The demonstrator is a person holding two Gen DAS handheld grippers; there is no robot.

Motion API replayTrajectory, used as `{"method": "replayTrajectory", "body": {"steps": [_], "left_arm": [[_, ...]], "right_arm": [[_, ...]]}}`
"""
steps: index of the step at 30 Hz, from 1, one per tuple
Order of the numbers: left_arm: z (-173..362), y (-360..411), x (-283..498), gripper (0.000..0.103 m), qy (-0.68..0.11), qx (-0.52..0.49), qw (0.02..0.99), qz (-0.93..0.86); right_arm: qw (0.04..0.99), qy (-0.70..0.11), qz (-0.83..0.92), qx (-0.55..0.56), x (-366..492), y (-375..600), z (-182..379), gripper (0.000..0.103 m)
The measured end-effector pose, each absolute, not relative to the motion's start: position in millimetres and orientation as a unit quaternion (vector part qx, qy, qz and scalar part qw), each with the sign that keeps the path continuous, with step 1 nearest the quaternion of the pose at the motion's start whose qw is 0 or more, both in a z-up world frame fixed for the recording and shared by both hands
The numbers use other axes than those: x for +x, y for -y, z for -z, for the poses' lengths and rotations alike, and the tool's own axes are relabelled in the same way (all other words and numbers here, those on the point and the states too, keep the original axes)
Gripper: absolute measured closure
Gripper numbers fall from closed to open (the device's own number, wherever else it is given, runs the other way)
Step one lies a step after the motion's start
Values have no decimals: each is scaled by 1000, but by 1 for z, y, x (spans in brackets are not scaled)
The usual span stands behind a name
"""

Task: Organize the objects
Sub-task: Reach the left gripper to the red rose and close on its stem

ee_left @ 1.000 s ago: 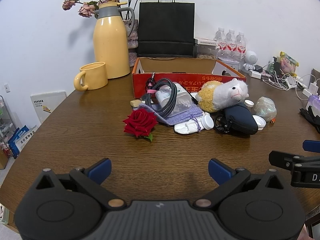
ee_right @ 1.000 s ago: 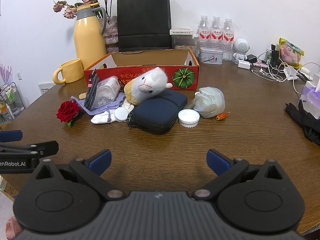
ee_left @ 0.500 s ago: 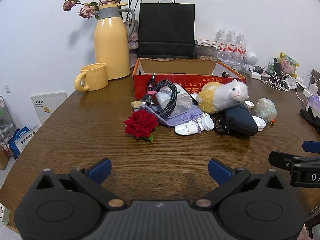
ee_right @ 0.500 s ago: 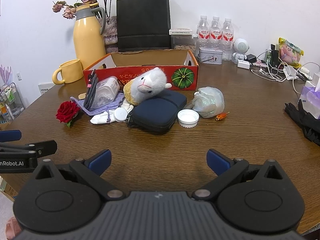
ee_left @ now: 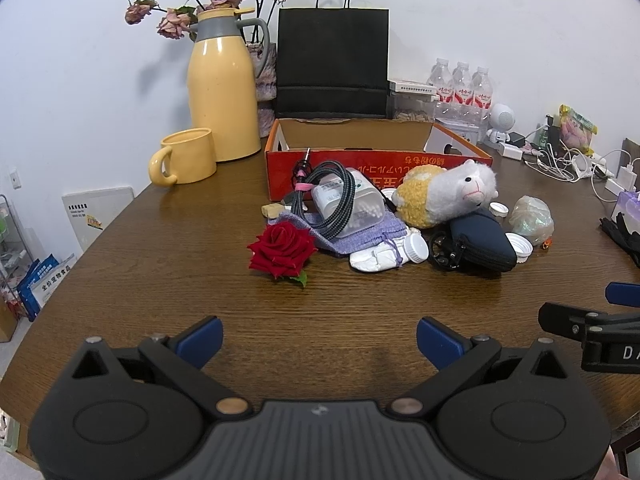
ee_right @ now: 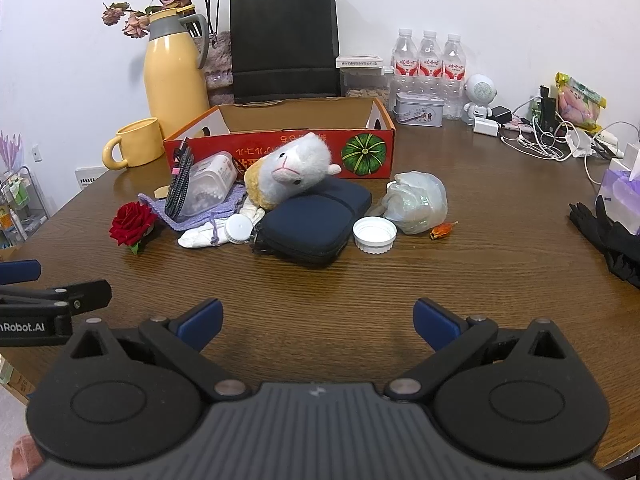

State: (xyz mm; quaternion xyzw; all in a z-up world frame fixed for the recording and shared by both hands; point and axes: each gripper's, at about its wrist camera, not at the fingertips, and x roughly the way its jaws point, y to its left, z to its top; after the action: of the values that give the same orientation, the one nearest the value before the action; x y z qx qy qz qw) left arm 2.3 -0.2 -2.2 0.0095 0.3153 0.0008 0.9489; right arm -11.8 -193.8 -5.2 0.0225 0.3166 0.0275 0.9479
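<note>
Both grippers, left (ee_left: 318, 340) and right (ee_right: 316, 322), gape empty before one rose (ee_left: 282, 251), one plush (ee_right: 290, 172), three bottles (ee_right: 429, 58)

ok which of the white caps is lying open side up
The large white cap between the navy pouch and the crumpled plastic bag: its hollow inside faces up. The smaller cap by the purple cloth shows its closed top.
</note>
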Motion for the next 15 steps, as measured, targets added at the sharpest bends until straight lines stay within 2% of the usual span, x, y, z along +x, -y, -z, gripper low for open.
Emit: {"method": "replayTrajectory", "body": {"steps": [10, 15], "left_arm": [[6, -4, 17, 0, -314, 21, 949, 1], [13, -11, 34, 4, -325, 19, 946, -3]], "right_arm": [[954, -300, -20, 20, -2, 207, 11, 0], [959, -284, -19, 13, 10, 217, 16, 0]]}}
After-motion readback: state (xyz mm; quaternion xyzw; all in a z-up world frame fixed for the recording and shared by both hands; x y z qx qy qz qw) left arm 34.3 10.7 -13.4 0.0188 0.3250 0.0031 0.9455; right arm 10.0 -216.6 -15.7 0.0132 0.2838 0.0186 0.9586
